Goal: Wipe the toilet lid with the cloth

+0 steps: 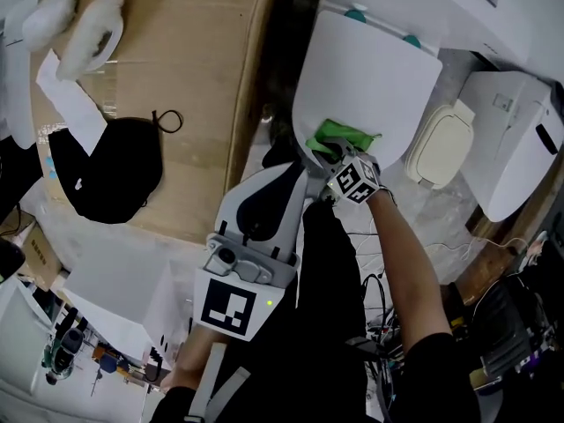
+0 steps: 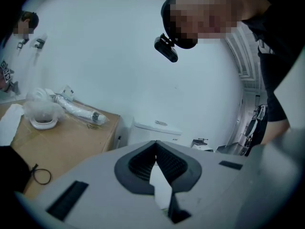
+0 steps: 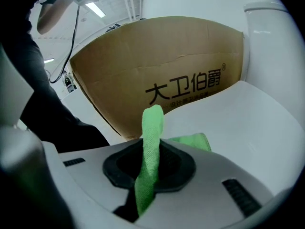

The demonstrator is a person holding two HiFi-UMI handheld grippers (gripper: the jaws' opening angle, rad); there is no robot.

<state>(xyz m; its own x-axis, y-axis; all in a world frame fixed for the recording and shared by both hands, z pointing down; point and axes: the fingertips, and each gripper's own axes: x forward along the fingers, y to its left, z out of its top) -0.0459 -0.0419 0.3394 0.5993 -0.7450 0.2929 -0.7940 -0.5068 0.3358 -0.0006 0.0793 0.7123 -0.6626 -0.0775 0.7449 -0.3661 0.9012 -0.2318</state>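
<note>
The white toilet lid (image 1: pixel 370 77) lies closed below me, and a green cloth (image 1: pixel 342 136) rests on its near edge. My right gripper (image 1: pixel 326 154) is shut on that cloth. In the right gripper view a strip of the cloth (image 3: pixel 151 128) stands up between the jaws, with the rest spread on the lid (image 3: pixel 248 123) beyond. My left gripper (image 1: pixel 293 167) hovers just left of the lid's near edge, beside the right one. In its own view the left gripper (image 2: pixel 155 147) is shut with nothing held, aimed at the toilet tank (image 2: pixel 157 128).
A large cardboard box (image 1: pixel 176 86) stands close to the left of the toilet, carrying a black pouch (image 1: pixel 110 170) and bagged white items (image 1: pixel 79 25). Spare toilet parts (image 1: pixel 520 139) and a beige lid (image 1: pixel 441 148) lie to the right. Cables (image 1: pixel 388 280) trail on the floor.
</note>
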